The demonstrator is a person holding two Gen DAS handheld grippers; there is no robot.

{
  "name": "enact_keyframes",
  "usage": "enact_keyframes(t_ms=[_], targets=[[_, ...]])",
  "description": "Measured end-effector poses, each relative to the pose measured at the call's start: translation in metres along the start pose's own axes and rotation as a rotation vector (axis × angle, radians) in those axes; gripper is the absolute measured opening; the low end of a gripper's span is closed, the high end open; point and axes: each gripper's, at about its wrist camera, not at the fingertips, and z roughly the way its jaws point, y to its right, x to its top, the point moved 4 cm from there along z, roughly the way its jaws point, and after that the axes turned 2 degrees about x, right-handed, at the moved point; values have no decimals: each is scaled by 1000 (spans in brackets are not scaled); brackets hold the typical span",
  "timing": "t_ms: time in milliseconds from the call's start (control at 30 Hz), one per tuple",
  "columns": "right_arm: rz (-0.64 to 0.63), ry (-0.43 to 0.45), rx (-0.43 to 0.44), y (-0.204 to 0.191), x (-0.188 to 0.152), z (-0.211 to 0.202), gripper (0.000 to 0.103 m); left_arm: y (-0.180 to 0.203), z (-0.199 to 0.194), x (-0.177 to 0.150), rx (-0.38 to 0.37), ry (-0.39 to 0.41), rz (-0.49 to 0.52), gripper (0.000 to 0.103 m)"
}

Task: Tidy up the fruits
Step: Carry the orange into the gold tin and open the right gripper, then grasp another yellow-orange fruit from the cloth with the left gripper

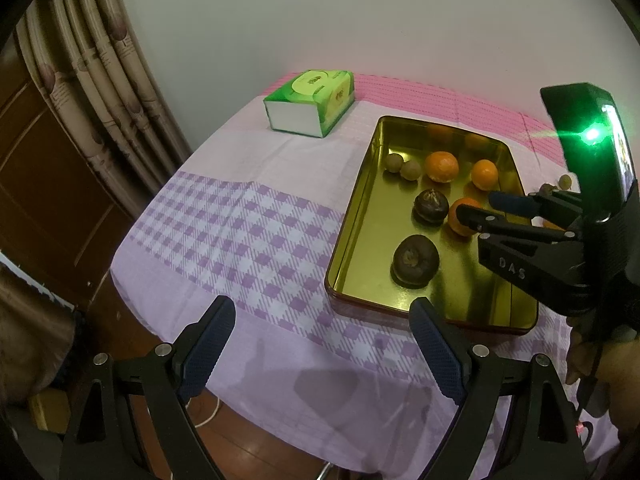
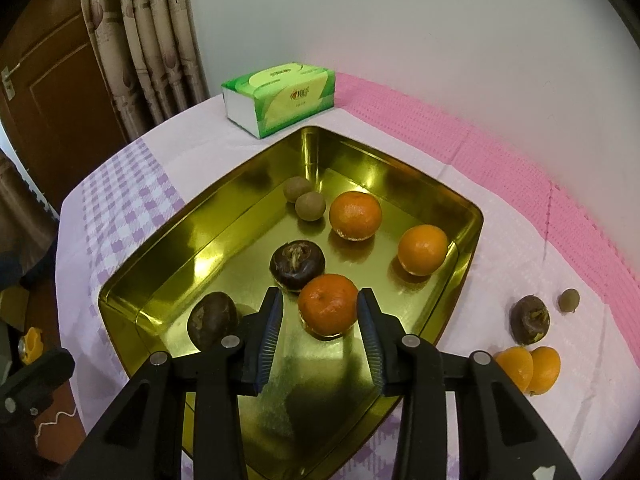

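A cloth-covered table carries a gold tin, tissue pack and loose fruit.

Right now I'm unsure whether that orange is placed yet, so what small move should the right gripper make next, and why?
Probably lift the right gripper straight up and back. Its jaws stand open on either side of the orange, which rests on the floor of the gold tin. Four fruits wait on the cloth beyond the tin's right side, including a dark fruit.

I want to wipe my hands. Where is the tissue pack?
In the right wrist view, the green tissue pack lies on the tablecloth just beyond the gold tray's far corner, near the curtain.
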Motion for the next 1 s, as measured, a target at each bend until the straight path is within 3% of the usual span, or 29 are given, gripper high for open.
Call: enact_keyframes(t_ms=[500,767,1000], targets=[[71,161,10,11,-10,-49,41,1,0,-1,10,6,11,89],[229,221,-69,72,-68,-89,51,7,-2,-2,33,18,37,89],[320,119,-274,153,-144,-101,52,17,-13,-1,68,88,91,89]])
